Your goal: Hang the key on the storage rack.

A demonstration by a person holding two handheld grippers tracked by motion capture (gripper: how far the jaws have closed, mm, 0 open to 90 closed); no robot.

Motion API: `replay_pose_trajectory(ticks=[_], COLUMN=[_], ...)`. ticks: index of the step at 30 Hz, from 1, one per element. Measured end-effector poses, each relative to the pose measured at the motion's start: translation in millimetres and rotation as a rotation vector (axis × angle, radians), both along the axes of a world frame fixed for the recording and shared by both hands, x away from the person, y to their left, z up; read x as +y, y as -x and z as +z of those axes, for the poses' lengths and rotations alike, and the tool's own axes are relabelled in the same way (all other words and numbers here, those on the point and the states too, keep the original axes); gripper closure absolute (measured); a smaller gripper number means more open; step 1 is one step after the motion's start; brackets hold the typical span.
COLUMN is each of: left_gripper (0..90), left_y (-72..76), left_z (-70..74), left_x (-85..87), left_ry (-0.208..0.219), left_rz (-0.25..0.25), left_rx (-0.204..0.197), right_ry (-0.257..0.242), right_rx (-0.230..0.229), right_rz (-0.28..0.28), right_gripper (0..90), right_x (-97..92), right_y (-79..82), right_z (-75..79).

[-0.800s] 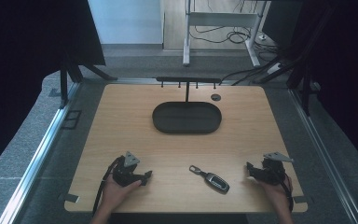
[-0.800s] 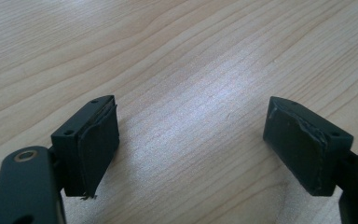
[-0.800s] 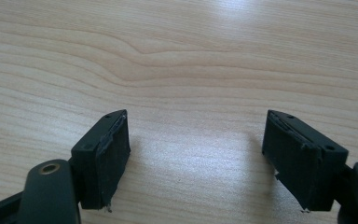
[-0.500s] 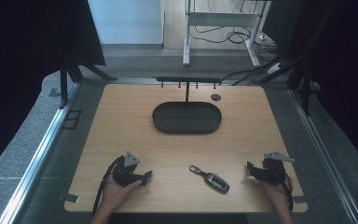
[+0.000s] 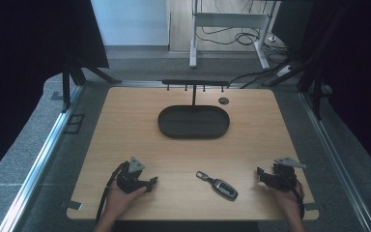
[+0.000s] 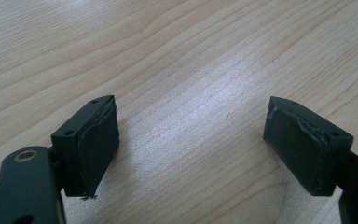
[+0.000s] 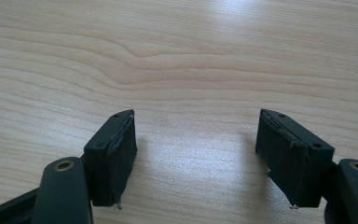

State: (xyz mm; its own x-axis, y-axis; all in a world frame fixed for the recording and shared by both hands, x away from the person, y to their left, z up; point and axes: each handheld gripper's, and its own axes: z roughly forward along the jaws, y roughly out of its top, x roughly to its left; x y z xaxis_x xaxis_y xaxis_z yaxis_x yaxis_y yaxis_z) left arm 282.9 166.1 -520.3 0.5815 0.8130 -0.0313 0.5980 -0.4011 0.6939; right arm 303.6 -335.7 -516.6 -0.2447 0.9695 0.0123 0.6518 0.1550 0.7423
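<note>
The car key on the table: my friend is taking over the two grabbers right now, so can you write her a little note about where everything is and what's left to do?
Left gripper: open, nothing between its jaws, resting low at the near left of the table.
Right gripper: open, nothing held, at the near right.
Car key: lies flat on the wood between the two grippers, closer to the right one, touched by neither.
Black oval tray: farther back at mid table, with nothing in it; a small hook rack stands behind it.
Done: nothing yet, by the look of it.
Left: probably pick up the key and put it in the tray or on a hook.

The person's forearms are cut off by the bottom edge.
</note>
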Motion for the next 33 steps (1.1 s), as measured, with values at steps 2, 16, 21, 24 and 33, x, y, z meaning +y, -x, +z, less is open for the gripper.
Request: replay_pose_trajectory(ticks=[2, 16, 21, 24, 33], left_gripper=[18.4, 18.5, 19.6, 19.7, 20.0], left_y=[0.0, -0.1, 1.4, 4.7, 13.4], left_z=[0.0, 0.1, 0.6, 7.4, 20.7], left_x=[0.0, 1.0, 4.3, 7.9, 11.1], left_ry=[0.0, 0.01, 0.001, 0.041, 0.074], left_rz=[0.0, -0.003, 0.002, 0.006, 0.002], left_rx=[0.0, 0.002, -0.016, -0.025, -0.052], right_ry=[-0.009, -0.065, -0.055, -0.053, -0.061], right_rx=[0.002, -0.019, -0.06, -0.089, -0.098], right_rz=[0.007, 0.146, 0.205, 0.244, 0.323], right_gripper=[30.8, 35.4, 36.4, 38.1, 38.8], right_x=[-1.3, 0.7, 9.9, 13.8, 18.1], right_y=[0.1, 9.4, 16.9, 21.9, 28.9], right_z=[0.4, 35.3, 60.1, 73.1, 94.7])
